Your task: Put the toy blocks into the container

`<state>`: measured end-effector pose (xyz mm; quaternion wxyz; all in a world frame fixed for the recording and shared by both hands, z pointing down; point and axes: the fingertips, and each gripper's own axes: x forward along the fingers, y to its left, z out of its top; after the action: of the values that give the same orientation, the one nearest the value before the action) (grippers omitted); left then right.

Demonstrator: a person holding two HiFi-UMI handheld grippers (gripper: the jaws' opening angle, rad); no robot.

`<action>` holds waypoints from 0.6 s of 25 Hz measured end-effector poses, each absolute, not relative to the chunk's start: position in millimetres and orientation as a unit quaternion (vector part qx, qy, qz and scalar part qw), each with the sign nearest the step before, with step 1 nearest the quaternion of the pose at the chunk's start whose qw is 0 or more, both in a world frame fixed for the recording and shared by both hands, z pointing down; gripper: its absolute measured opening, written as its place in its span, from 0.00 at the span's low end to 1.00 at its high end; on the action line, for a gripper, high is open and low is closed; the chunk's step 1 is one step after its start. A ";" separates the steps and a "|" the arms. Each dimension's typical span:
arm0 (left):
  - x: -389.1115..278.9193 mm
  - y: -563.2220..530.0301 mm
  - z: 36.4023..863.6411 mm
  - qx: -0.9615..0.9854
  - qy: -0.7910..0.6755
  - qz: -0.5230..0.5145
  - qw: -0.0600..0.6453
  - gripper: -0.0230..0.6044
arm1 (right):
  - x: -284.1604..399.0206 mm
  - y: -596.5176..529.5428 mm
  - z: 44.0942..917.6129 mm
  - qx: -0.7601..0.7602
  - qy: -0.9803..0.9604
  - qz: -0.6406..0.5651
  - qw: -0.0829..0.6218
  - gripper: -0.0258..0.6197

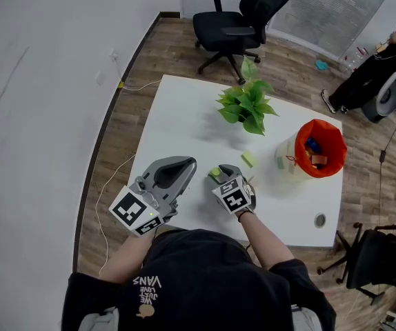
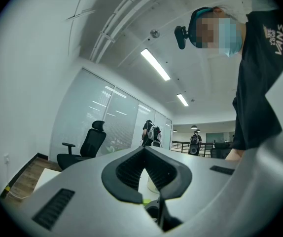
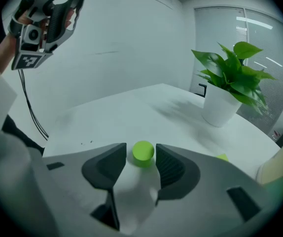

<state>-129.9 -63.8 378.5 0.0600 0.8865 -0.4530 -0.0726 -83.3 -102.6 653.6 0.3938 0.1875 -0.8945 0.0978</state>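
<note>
A round green block (image 3: 143, 152) lies on the white table (image 1: 177, 126), also visible as the block (image 1: 216, 173) in the head view. My right gripper (image 3: 140, 151) is tilted down over it, open, its jaws on either side of the block and not pressing it. A pale green flat block (image 1: 248, 158) lies a little farther off. The orange-red container (image 1: 320, 147) stands at the table's right with several blocks inside. My left gripper (image 1: 182, 165) hovers level at the left, its jaws together with nothing in them.
A potted green plant (image 1: 248, 105) stands mid-table behind the blocks, the same plant (image 3: 230, 83) at the right gripper view's right. A cable port (image 1: 320, 220) sits near the front right corner. Black office chair (image 1: 243, 19) beyond the table's far edge.
</note>
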 end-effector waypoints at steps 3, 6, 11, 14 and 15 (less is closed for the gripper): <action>-131.9 -62.6 378.7 0.885 -0.455 -0.072 0.060 0.05 | -82.1 -103.9 658.3 0.190 -0.891 0.104 0.398 0.32; -133.9 -61.3 379.5 0.884 -0.458 -0.070 0.062 0.05 | -81.2 -106.0 658.9 0.193 -0.889 0.098 0.403 0.30; -133.2 -60.4 379.4 0.884 -0.458 -0.069 0.062 0.05 | -80.9 -105.8 653.3 0.187 -0.895 0.080 0.397 0.27; -132.6 -61.0 377.8 0.885 -0.456 -0.069 0.061 0.05 | -82.0 -107.2 642.3 0.191 -0.900 0.073 0.385 0.27; -132.3 -61.2 377.4 0.885 -0.456 -0.069 0.061 0.05 | -82.5 -107.5 638.9 0.191 -0.902 0.071 0.381 0.27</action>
<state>-132.3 -61.2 377.4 0.0607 0.8854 -0.4557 -0.0686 -82.5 -107.5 638.9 0.3810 0.1913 -0.9018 0.0711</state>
